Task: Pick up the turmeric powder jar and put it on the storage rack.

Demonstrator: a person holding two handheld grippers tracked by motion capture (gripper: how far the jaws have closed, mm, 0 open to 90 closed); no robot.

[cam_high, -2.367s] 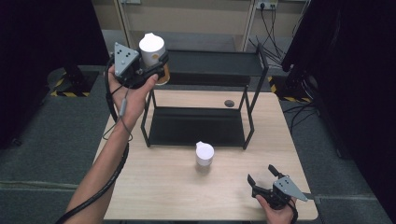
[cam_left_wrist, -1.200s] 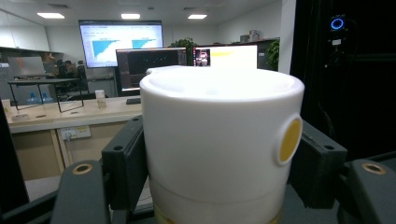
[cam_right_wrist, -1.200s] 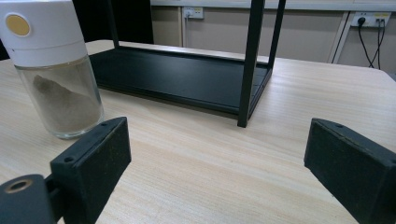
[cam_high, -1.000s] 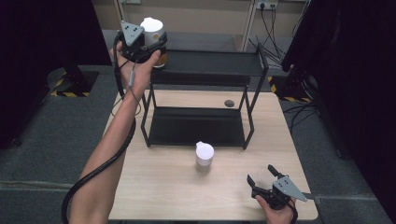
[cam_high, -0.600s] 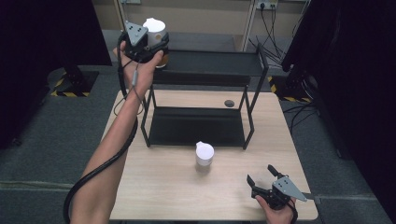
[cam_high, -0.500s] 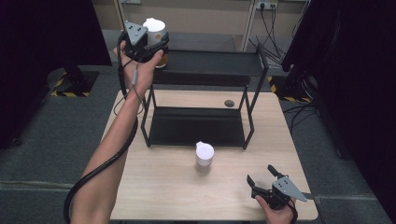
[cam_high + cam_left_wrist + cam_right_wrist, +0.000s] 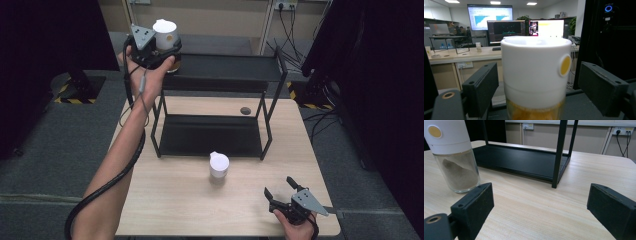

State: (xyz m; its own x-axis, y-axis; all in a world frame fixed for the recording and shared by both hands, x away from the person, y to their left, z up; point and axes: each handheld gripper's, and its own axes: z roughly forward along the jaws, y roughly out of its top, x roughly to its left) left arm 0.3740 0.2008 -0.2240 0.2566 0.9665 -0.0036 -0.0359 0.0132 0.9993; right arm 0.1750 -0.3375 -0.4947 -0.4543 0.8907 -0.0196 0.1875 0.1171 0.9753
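The left hand-held gripper (image 7: 159, 47) sits at the left end of the upper shelf of the black two-tier metal rack (image 7: 225, 75), with a white-capped glass jar of yellow-orange contents (image 7: 536, 77) between its jaws. In the left gripper view both black jaws stand clear of the jar's sides with visible gaps, so the left hand-held gripper is spread and not clamping. The jar's base is hidden in that view; in the high view it appears to rest on the shelf, near the front left corner, though contact cannot be confirmed.

A second white-capped glass jar holding grey-brown powder (image 7: 219, 165) stands upright on the light wooden counter (image 7: 175, 200), just in front of the rack's lower tray. The right hand-held gripper (image 7: 282, 197) rests near the counter's front right corner, jaws wide apart and empty, with this jar off to one side of it.

Both jars look rigid and breakable: smooth glass below, a broad plastic cap above with a small yellow disc on its side. The glass is likely slippery and the fill gives moderate weight, low in the body. The cap, wide and matte, probably offers the surest hold, provided it is fixed firmly; gripping the glass band just under it would guard against the cap pulling off. A tall, narrow shape means it could tip if nudged off-centre.
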